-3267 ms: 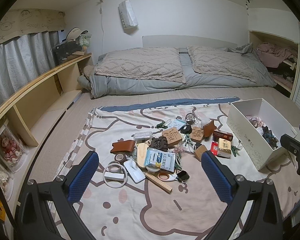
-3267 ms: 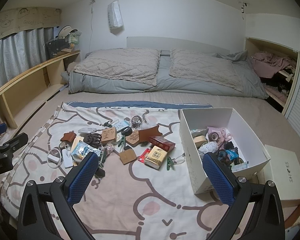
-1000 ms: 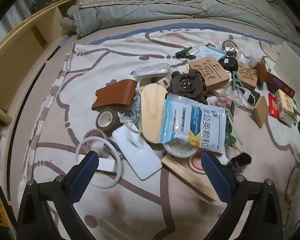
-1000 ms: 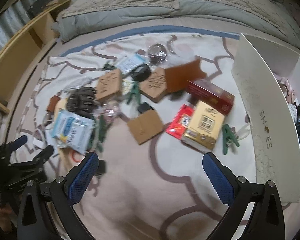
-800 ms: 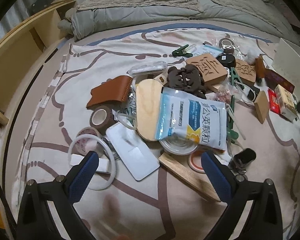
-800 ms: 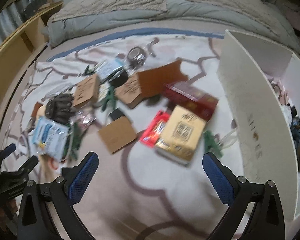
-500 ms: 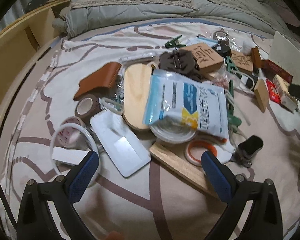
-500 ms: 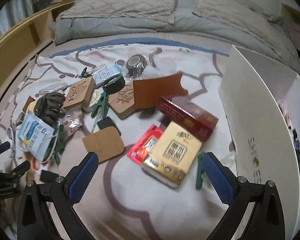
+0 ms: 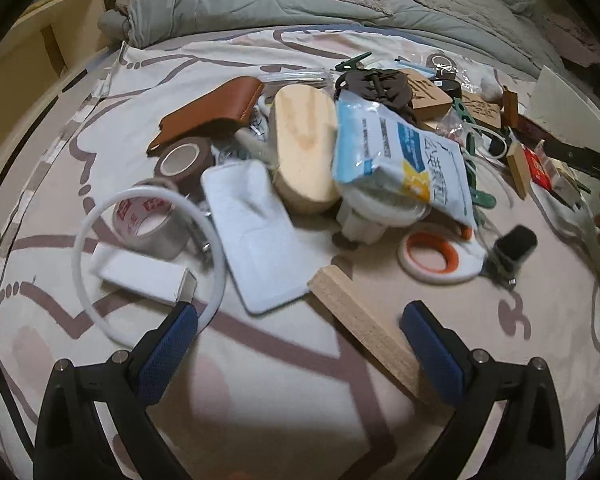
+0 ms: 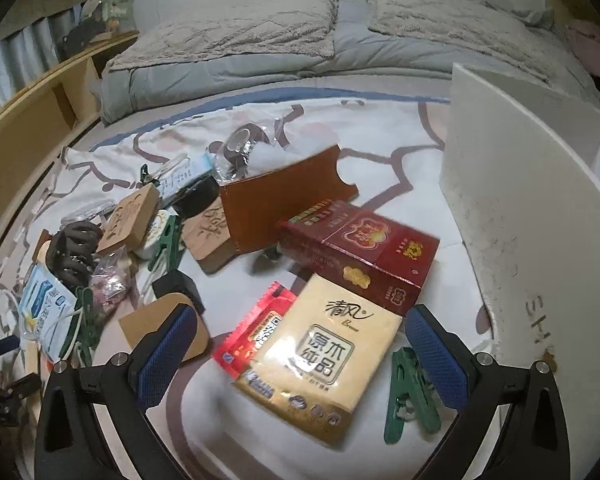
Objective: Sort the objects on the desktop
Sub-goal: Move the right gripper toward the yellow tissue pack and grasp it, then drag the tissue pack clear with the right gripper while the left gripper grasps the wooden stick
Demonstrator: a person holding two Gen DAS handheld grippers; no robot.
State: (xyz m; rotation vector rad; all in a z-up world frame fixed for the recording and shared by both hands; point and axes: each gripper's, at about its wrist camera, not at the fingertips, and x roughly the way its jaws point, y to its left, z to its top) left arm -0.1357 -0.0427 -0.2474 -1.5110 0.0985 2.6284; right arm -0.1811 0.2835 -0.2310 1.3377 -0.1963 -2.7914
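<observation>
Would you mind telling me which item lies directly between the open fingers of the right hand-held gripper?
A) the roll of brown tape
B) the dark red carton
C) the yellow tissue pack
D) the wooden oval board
C: in the right wrist view the yellow tissue pack lies centred ahead of the right hand-held gripper, whose fingers are spread wide with nothing held; the dark red carton sits farther off.

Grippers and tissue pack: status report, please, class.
Left gripper open above wood strip. Right gripper open over tissue pack. Red sachet tucked under it; green clip beside.
</observation>
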